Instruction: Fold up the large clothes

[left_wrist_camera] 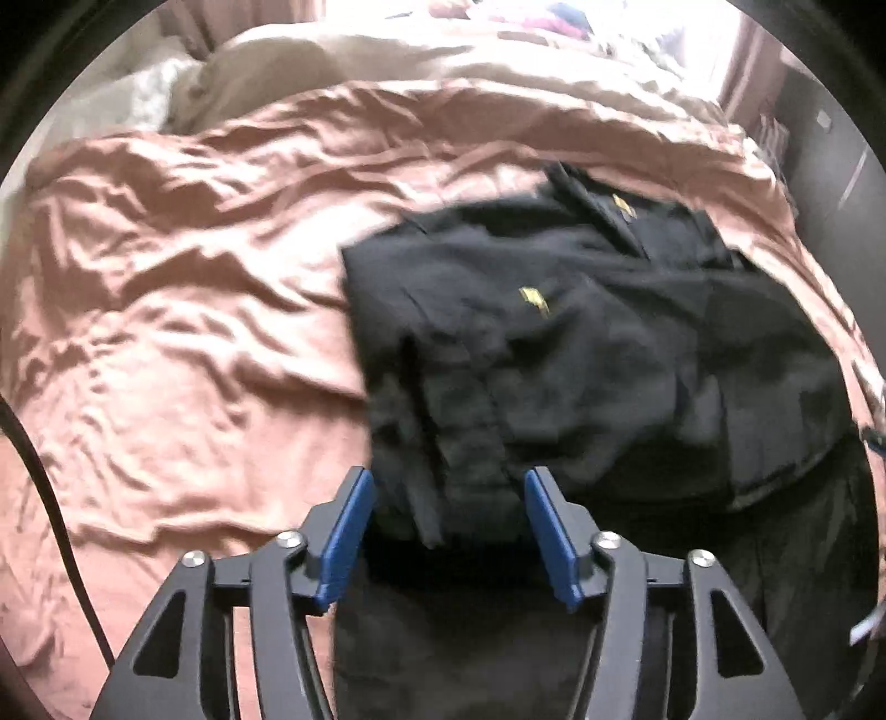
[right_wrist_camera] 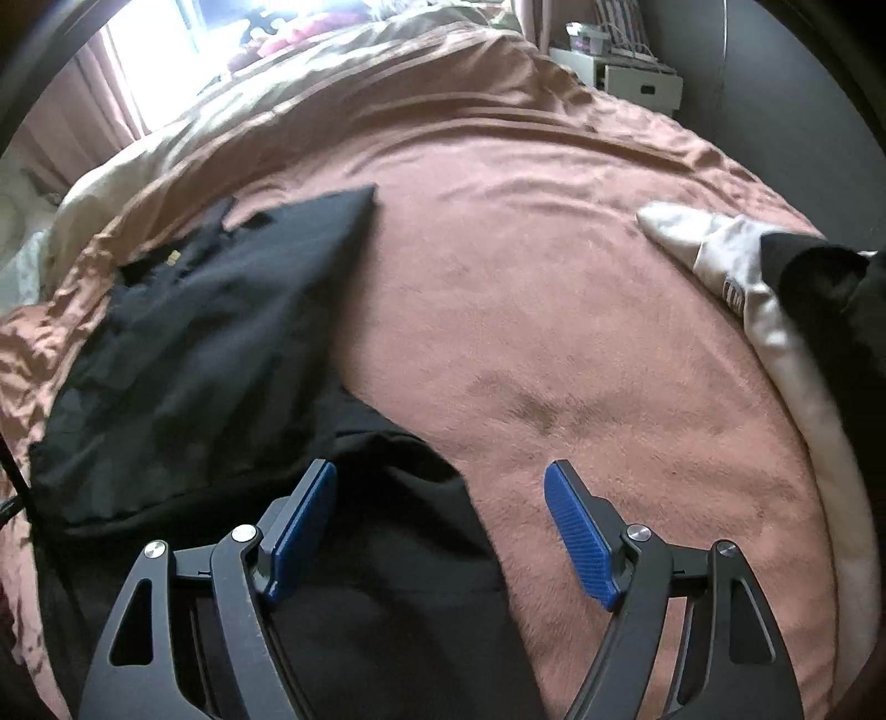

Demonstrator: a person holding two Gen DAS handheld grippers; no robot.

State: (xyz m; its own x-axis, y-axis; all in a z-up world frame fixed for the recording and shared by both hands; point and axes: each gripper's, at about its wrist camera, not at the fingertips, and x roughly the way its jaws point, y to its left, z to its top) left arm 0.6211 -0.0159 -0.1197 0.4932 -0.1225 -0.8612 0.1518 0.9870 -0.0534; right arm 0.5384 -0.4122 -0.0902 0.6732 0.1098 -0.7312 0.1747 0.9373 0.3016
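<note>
We hold 2 grippers over a bed covered with a wrinkled pink blanket [left_wrist_camera: 166, 310]. A black garment [left_wrist_camera: 581, 343] lies on it, partly folded, with 2 small yellow marks [left_wrist_camera: 534, 299] on its upper side.

In the left wrist view the garment fills the right half of the frame, and a folded edge of it hangs or lies between the blue pads [left_wrist_camera: 346, 537] of the left gripper [left_wrist_camera: 448, 531]. The jaws stand apart and neither pad presses the cloth, so the left gripper pinches nothing. The picture is blurred here, and we cannot tell whether the cloth brushes either pad. A dark cable [left_wrist_camera: 50, 498] runs down the left edge of that view.

In the right wrist view the garment [right_wrist_camera: 210, 343] lies to the left, with one corner pointing toward the middle of the bed. A darker part of it runs down under the right gripper [right_wrist_camera: 440, 531]. That gripper is spread wide; its left pad [right_wrist_camera: 302, 531] is over black cloth and its right pad is over bare blanket [right_wrist_camera: 581, 277], with nothing gripped.

At the right edge of that view a white garment [right_wrist_camera: 720, 260] lies on the blanket, and a black piece [right_wrist_camera: 814, 277] overlaps it. Behind the bed we see a beige duvet [right_wrist_camera: 166, 149], a bright window [right_wrist_camera: 166, 33] with pink curtains, and a white drawer unit [right_wrist_camera: 637, 77] near the far right corner.
</note>
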